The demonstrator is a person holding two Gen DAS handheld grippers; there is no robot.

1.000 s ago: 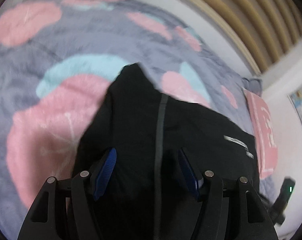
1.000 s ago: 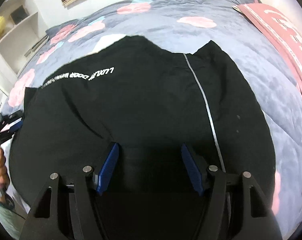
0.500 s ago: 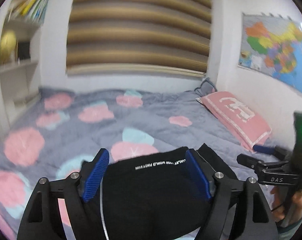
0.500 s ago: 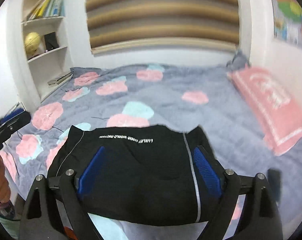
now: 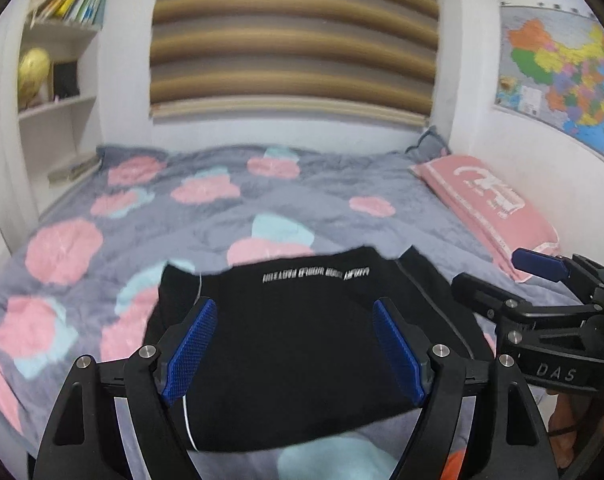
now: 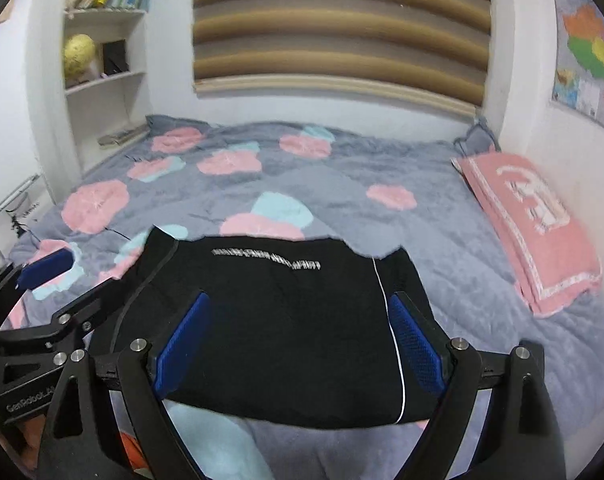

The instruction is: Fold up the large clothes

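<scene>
Black garment (image 5: pixel 302 344) lies folded into a rough rectangle on the near part of the bed, flat on the grey quilt (image 5: pixel 325 188) with pink and light-blue blotches; a line of white lettering (image 5: pixel 315 274) runs along its far edge, and a thin white stripe (image 6: pixel 389 320) runs near-to-far down its right side in the right wrist view. Left gripper (image 5: pixel 294 346) hangs above the garment with its jaws spread wide, nothing between the blue pads (image 5: pixel 188 350), no contact with the cloth; its jaws have just been opening. Right gripper (image 6: pixel 300 346) same story: jaws wide apart, pads clear of the fabric, just been opening, nothing held. Each gripper shows up at the edge of the other's view, left one at the left of the right wrist view, right one at the right of the left wrist view. Pink pillow (image 6: pixel 533 224) lies along the right side of the bed, well apart from the garment. Far wall has a striped blind (image 5: pixel 294 36); white shelves (image 6: pixel 102 76) with books and a yellow globe (image 6: pixel 78 55) on the far left; a coloured map (image 5: pixel 557 76) on the right wall.
</scene>
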